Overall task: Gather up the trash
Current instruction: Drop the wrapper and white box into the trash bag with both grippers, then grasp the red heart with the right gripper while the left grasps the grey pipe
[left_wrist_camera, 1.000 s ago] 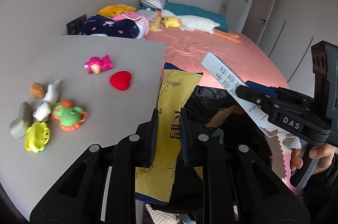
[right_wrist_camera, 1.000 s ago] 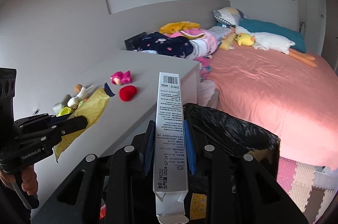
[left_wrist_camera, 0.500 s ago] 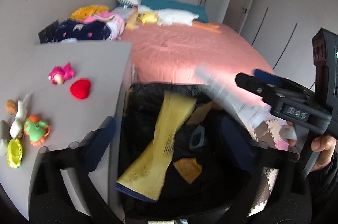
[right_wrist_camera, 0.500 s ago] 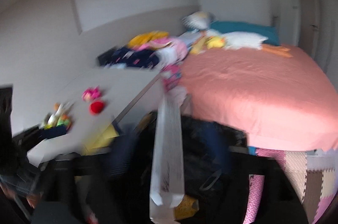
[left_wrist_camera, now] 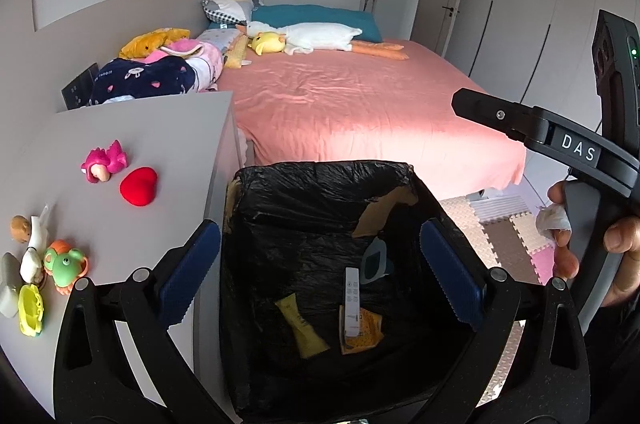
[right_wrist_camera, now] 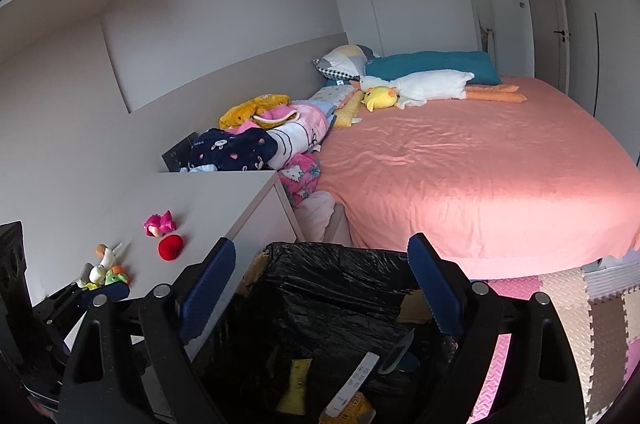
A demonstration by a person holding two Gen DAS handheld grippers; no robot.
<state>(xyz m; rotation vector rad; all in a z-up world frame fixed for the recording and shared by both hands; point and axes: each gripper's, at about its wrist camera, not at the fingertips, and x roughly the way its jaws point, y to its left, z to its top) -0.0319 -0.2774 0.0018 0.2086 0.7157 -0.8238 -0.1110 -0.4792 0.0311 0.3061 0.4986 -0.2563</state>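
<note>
1. Holding my left gripper (left_wrist_camera: 320, 272) above the bin (left_wrist_camera: 320, 179), I have its jaws spread wide with nothing between them.
2. My right gripper (right_wrist_camera: 320, 284) hangs over the same bin, jaws likewise wide apart and bare.
3. Down in the black liner lie the yellow wrapper (left_wrist_camera: 302, 326) and the white box (left_wrist_camera: 351, 302), side by side, the box resting on an orange packet (left_wrist_camera: 362, 332).
4. Toys sit on the table (left_wrist_camera: 160, 127) to my left, among them a red heart (left_wrist_camera: 139, 185).

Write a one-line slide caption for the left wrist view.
Open left gripper above black-lined bin holding yellow wrapper and white box.
</note>
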